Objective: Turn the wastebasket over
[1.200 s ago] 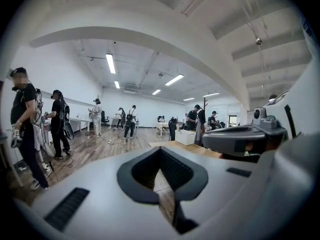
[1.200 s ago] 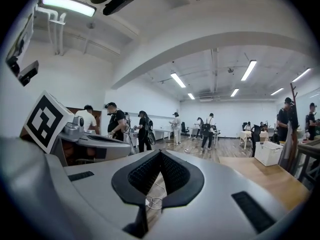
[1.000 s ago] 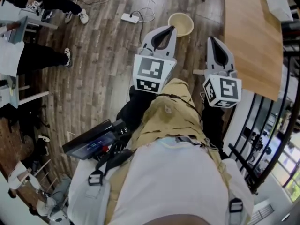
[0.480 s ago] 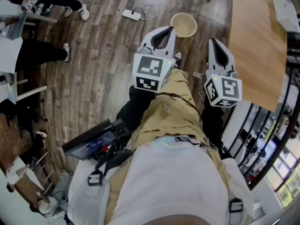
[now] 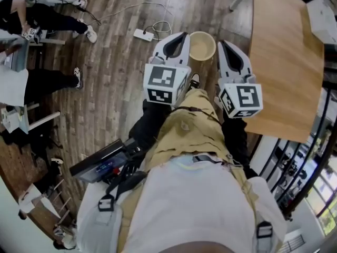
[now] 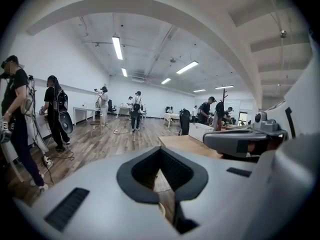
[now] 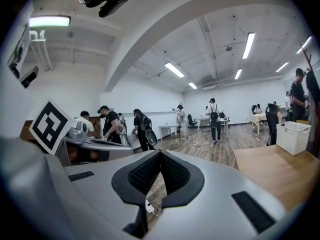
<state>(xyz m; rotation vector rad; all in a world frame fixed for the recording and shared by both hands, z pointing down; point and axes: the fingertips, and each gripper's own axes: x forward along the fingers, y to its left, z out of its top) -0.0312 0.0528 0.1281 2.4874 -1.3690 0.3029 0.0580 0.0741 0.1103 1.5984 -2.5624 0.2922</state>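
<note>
Two changes show against the wide wooden floor [image 5: 116, 88] and the long table [image 5: 279, 51] at the right: the person has stepped forward, and both tools have closed in on the target. The left gripper [image 5: 180, 37] and the right gripper [image 5: 223, 45] now flank the cream wastebasket [image 5: 202, 46], which a second ago lay ahead of their tips. It stands upright on the floor, mouth up, near the table's edge. Each gripper's jaws are pressed together with nothing between them, so I judge they must part before either can take the rim and tip the basket. Its walls and base are hidden from above, and whether the tips touch it I cannot tell. Both gripper views look past it across the room; what looks like the white power strip [image 5: 142, 34] shows through the right jaws' gap.
</note>
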